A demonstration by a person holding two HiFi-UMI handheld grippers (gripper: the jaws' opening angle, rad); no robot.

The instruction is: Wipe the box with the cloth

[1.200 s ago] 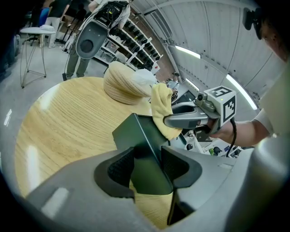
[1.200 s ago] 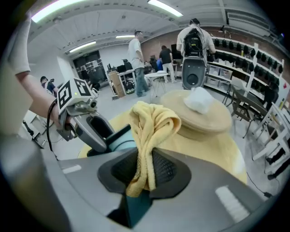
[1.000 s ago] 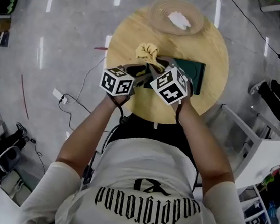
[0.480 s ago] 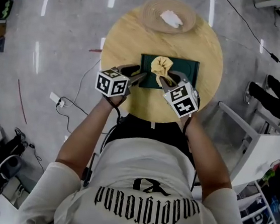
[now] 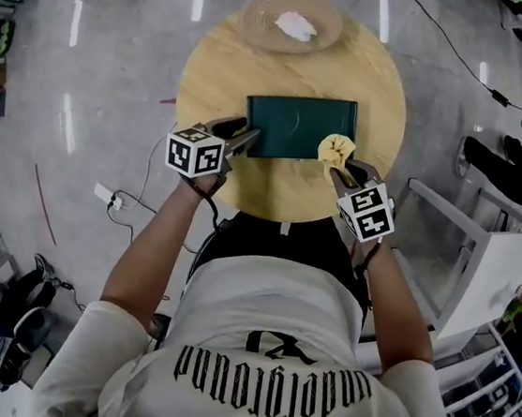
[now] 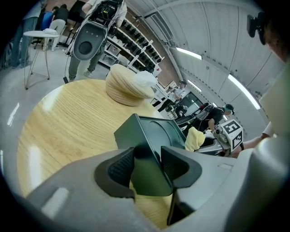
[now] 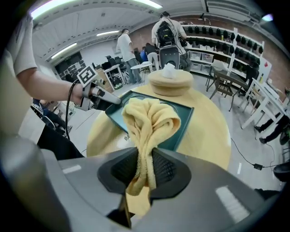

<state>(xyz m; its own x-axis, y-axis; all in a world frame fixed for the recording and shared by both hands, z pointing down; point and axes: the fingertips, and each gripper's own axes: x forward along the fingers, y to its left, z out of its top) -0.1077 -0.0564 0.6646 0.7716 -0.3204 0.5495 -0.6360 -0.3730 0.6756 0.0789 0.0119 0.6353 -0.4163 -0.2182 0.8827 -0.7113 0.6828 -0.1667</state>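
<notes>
A flat dark green box point(image 5: 299, 127) lies in the middle of the round wooden table point(image 5: 212, 65). My left gripper point(image 5: 246, 140) is shut on the box's near-left corner point(image 6: 147, 158), which fills the gap between its pads. My right gripper point(image 5: 340, 165) is shut on a bunched yellow cloth point(image 5: 334, 150), held off the box's near-right corner. In the right gripper view the cloth point(image 7: 147, 122) rises from the jaws in front of the box point(image 7: 181, 113). In the left gripper view the cloth point(image 6: 195, 138) shows beyond the box.
A shallow woven basket point(image 5: 289, 22) holding a white crumpled piece stands at the table's far edge. White shelving point(image 5: 462, 265) stands to the right of the table. Cables run over the grey floor. People stand by racks in the background of both gripper views.
My right gripper has carried the cloth rightwards across the box's top, from its left end to beyond its near-right corner. My left gripper has kept its hold on the box's corner.
</notes>
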